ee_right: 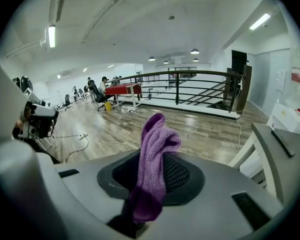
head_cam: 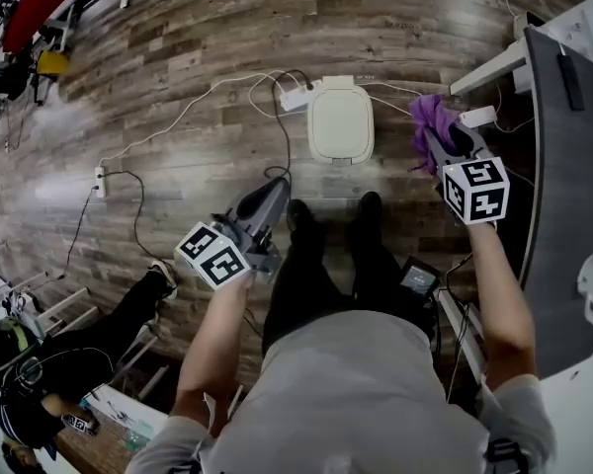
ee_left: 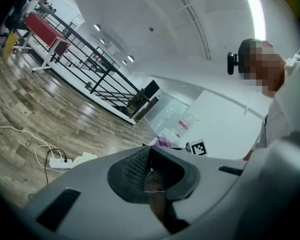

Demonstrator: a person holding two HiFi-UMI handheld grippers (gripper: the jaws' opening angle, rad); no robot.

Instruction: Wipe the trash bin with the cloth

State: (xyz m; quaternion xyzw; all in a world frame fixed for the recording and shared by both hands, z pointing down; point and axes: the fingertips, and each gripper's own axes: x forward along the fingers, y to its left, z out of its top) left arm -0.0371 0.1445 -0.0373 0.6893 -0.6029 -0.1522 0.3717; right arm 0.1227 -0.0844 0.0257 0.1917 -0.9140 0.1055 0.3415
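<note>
Purple cloth [head_cam: 430, 124] hides our right gripper's [head_cam: 438, 144] tips, clamped on it. Our left gripper [head_cam: 274, 191] is closed and empty. A power strip [head_cam: 298, 95] lies just beside the white trash bin [head_cam: 340, 121].

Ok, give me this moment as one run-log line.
left gripper: shut, empty | right gripper: shut on purple cloth | trash bin: untouched, cloth apart from it | wiping: not yet begun

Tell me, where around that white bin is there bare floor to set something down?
The floor beyond the bin is bare up to the red table. So is the patch between the bin and the shoes. It is crowded at the bin's left, with a power strip and cables, and tight at its right, by the cloth and desk.
</note>
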